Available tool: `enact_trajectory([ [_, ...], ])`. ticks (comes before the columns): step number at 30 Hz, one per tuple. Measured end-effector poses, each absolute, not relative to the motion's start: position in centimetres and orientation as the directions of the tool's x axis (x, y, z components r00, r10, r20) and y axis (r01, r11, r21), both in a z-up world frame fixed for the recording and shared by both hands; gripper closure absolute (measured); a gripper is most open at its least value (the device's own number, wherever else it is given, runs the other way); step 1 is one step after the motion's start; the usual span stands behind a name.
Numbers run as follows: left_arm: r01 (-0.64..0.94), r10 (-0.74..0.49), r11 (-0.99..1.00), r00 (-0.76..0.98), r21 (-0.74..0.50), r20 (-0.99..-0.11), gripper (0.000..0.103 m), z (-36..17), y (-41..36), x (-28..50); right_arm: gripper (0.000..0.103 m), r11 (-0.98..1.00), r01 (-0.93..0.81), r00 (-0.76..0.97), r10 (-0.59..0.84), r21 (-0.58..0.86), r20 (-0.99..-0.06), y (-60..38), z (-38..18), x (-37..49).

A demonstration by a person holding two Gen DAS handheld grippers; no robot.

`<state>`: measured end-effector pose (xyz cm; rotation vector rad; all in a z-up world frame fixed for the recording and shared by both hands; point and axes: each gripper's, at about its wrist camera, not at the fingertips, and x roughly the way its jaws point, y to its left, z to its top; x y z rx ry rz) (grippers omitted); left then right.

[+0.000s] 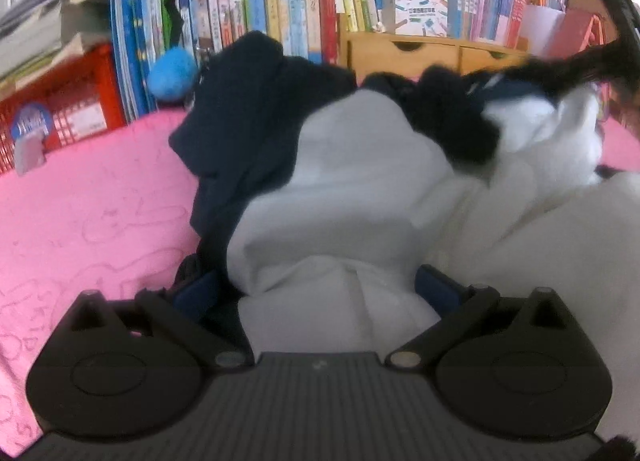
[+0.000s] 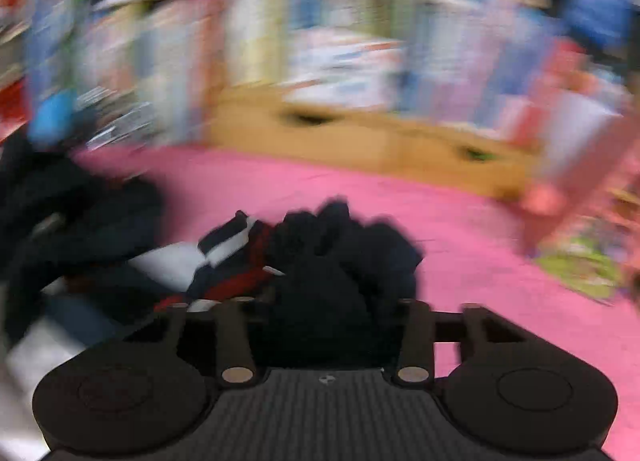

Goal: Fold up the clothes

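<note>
Gripping a bunched fold of the white cotton garment [image 1: 344,197], my left gripper [image 1: 316,289] has its blue-padded fingers [image 1: 434,287] pressed against the cloth from both sides, so the jaws stand partly closed on it. My right gripper [image 2: 324,321] has a thick wad of dark navy fabric [image 2: 340,261] between its jaws; they look closed on it, though that view is badly smeared and I cannot see the pads themselves.

Both holds are on crumpled bunches, not on a clean hem or corner, as far as I can see. If I pull the two apart like this, I judge the cloth could slip free, or the fold could come out crooked. More dark clothing lies draped over the far side of the white garment, and a red, white and navy striped piece [image 2: 236,257] lies just left of my right gripper, touching the wad. Lifting now could drag those along in a tangle. Behind the heap the bookshelf [image 1: 280,1] and the wooden drawer box [image 1: 424,53] stand near, so a wide swing could knock them.

Both grippers point forward and down at a moderate slant over the pink patterned tabletop cover [image 1: 92,201], the left one low over the white garment, the right one low over the dark wad.
</note>
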<state>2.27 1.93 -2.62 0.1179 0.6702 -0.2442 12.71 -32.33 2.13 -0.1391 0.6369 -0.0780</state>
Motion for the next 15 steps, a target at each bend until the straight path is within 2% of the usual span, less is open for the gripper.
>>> enact_trajectory([
  [1, 0.262, -0.187, 0.965, 0.755, 0.027, -0.628, 0.0, -2.6, 2.0, 2.2, 0.072, 0.981, 0.107, 0.805, -0.18, -0.16, -0.566, -34.4, 2.7, 12.9],
  [3, 0.262, -0.192, 0.965, 0.752, 0.019, -0.631, 0.0, -2.5, 2.1, 2.1, 0.074, 0.931, 0.304, 0.778, -0.366, -0.203, -0.511, -39.4, 3.5, 13.7],
  [4, 0.262, -0.194, 0.965, 0.75, 0.015, -0.632, 0.0, -2.5, 2.1, 2.2, 0.078, 0.876, 0.42, 0.731, -0.481, -0.236, -0.484, -41.9, 3.8, 13.3],
  [5, 0.262, -0.196, 0.965, 0.748, 0.01, -0.634, 0.0, -2.5, 2.1, 2.2, 0.078, 0.808, 0.528, 0.672, -0.586, -0.262, -0.453, -44.5, 4.2, 12.9],
  [7, 0.262, -0.197, 0.965, 0.747, 0.009, -0.635, 0.0, -2.5, 2.0, 2.3, 0.076, 0.738, 0.652, 0.62, -0.651, -0.173, -0.438, -48.5, 5.7, 10.4],
  [9, 0.263, -0.198, 0.965, 0.745, 0.008, -0.636, 0.0, -2.5, 1.9, 2.3, 0.066, 0.803, 0.595, 0.705, -0.547, -0.043, -0.451, -48.8, 7.0, 8.1],
  [10, 0.264, -0.198, 0.965, 0.745, 0.009, -0.637, 0.0, -2.5, 1.9, 2.3, 0.057, 0.846, 0.533, 0.759, -0.467, 0.021, -0.454, -48.3, 7.6, 7.1],
  [11, 0.264, -0.198, 0.964, 0.745, 0.01, -0.637, 0.0, -2.5, 1.9, 2.3, 0.049, 0.895, 0.443, 0.809, -0.372, 0.057, -0.455, -46.7, 8.0, 6.9],
  [13, 0.265, -0.197, 0.964, 0.746, 0.011, -0.636, 0.0, -2.5, 1.9, 2.3, 0.041, 0.971, 0.213, 0.873, -0.138, 0.111, -0.467, -42.8, 8.1, 7.4],
  [15, 0.265, -0.196, 0.964, 0.746, 0.013, -0.636, 0.0, -2.5, 1.9, 2.3, 0.028, 0.984, -0.038, 0.86, 0.12, 0.172, -0.497, -37.4, 7.3, 9.3],
])
